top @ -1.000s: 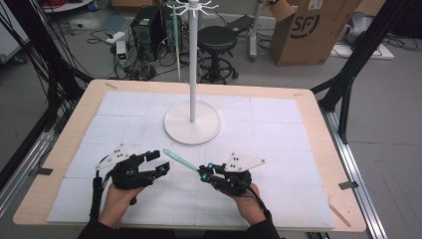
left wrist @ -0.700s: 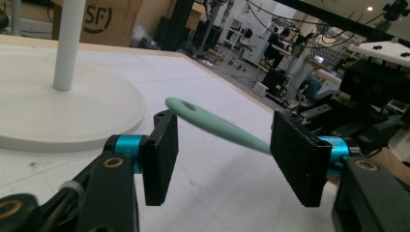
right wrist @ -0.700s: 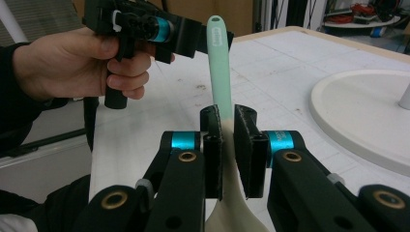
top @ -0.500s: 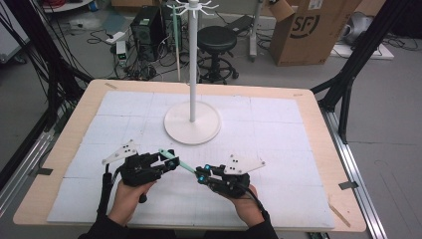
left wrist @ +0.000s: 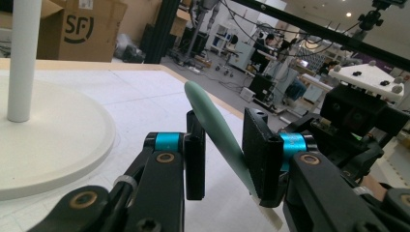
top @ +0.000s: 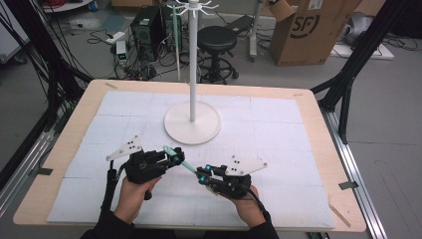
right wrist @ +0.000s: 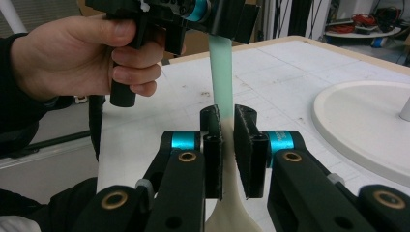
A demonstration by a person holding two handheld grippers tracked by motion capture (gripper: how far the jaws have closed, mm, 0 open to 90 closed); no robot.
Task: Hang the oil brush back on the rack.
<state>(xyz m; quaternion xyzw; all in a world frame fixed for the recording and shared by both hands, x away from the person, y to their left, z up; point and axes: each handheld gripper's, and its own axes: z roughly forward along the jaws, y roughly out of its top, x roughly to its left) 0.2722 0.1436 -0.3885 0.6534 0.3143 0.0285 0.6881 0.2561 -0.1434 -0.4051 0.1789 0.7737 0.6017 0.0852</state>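
right hand-held gripper (top: 201,174) pinches the cream end of a mint-green spatula-like tool (top: 182,162) between its pads, holding it just above the white-covered tabletop (top: 278,119), near the base of the white stand (top: 192,128). left hand-held gripper (top: 172,155) has just been closing around the tool's green end — in the left gripper view the blade (left wrist: 217,133) leans on one pad with a gap to the other, so no pinch there yet. readable text: "sf" on the cardboard box (top: 308,31) behind the tabletop.
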